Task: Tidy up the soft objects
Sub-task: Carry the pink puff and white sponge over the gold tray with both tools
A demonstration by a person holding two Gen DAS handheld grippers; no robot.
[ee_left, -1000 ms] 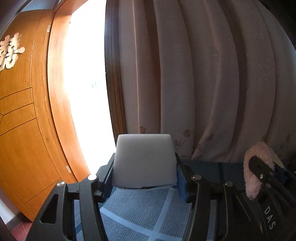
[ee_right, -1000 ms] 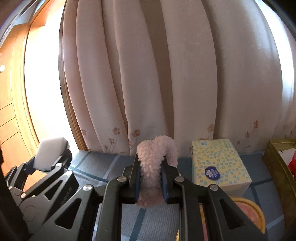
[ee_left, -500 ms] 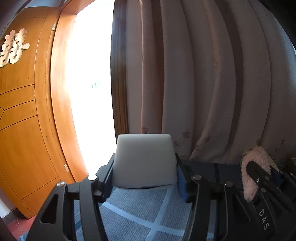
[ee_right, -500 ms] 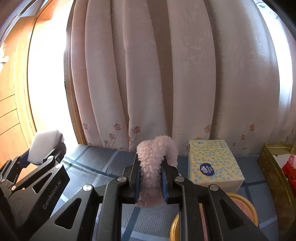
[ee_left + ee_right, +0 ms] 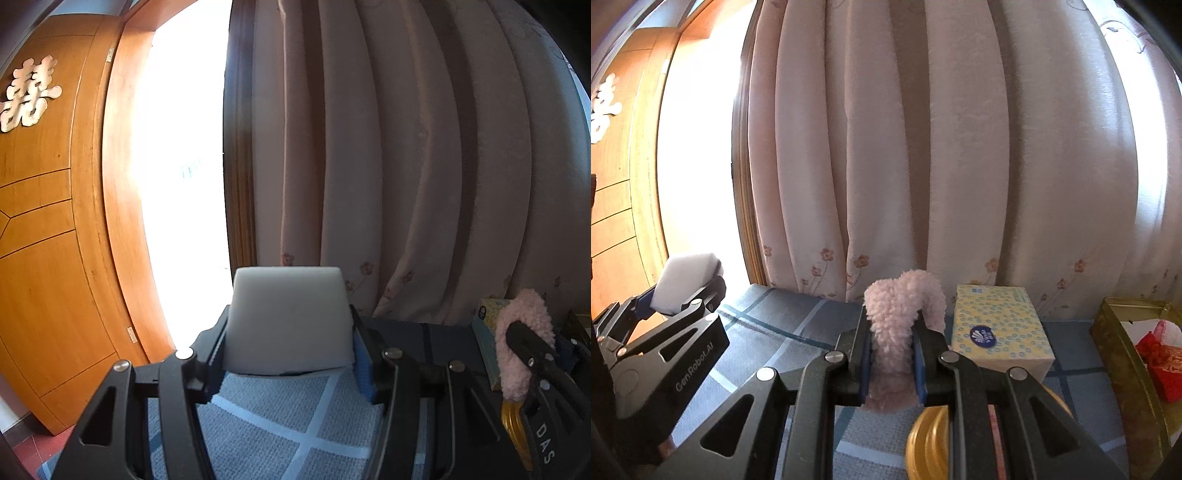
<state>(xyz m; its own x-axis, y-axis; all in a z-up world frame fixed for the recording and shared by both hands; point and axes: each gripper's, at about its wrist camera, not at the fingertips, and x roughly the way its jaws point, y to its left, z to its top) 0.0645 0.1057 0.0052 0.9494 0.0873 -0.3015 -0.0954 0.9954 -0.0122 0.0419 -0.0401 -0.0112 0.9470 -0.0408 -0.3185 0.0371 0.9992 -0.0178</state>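
Left gripper [image 5: 290, 343] clamps a white foam sponge block [image 5: 288, 317] (smooth, matte, rounded corners) between its blue pads, held above the blue checked woven tablecloth [image 5: 280, 424]. Right gripper [image 5: 892, 350] pinches a pink fleecy fabric strip [image 5: 897, 314], nubbly and curled over at its top. Just beyond: a yellow dotted tissue box [image 5: 997, 328]; below, a round gold-rimmed tin [image 5: 927, 439]; at right, a rectangular brass-coloured tray [image 5: 1123, 365]. Pleated floral curtain [image 5: 923, 147] behind.

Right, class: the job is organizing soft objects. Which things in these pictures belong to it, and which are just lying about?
Part of the job:
- white sponge block, in left gripper
- pink fluffy piece, in right gripper

Lying about:
- tissue box
- gold tin
- gold round lid
- curtain
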